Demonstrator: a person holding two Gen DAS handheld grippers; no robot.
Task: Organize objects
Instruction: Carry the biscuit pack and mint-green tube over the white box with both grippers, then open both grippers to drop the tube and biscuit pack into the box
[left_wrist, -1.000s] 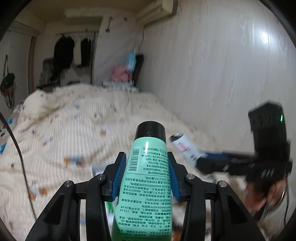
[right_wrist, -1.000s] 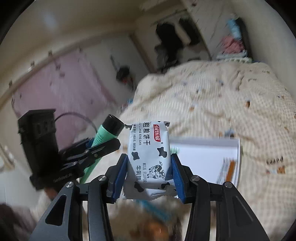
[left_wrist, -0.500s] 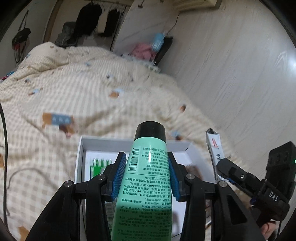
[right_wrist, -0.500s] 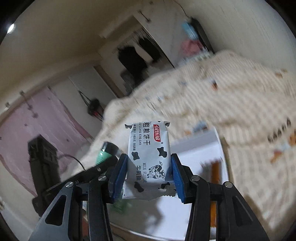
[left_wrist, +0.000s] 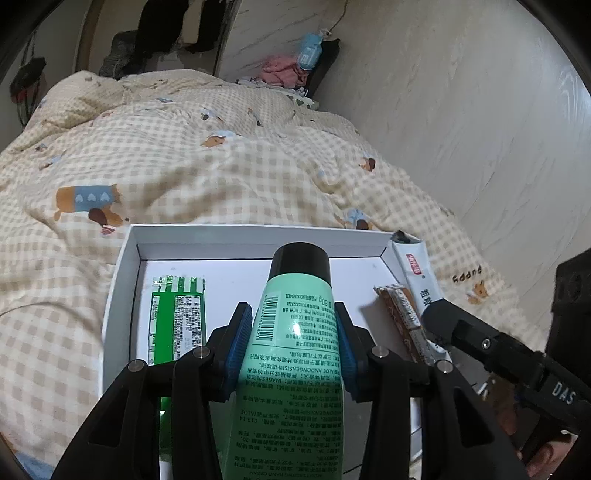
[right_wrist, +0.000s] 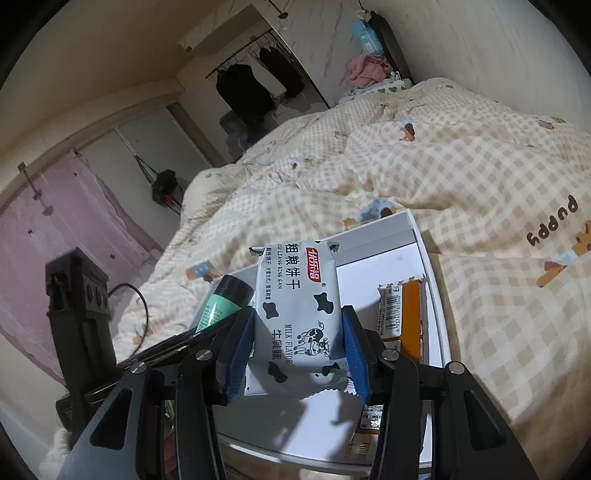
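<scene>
Two loads: left hand-held gripper (left_wrist: 293, 345) pinches soft green tube (left_wrist: 291, 354) mid-body; right hand-held gripper (right_wrist: 299, 349) pinches light, crushable biscuit packet (right_wrist: 299, 306) by its sides.

left gripper (left_wrist: 293, 350) grips green tube (left_wrist: 291, 354) | over white tray (left_wrist: 122, 258) | orange bar (left_wrist: 400, 321), possibly snack

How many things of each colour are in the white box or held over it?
Green: 2, the green tube in the left gripper and the green packet lying in the white box.
White: 1, the milk biscuit packet in the right gripper.
Orange-brown: 1, the orange snack packet lying in the box.
Total: 4.
</scene>
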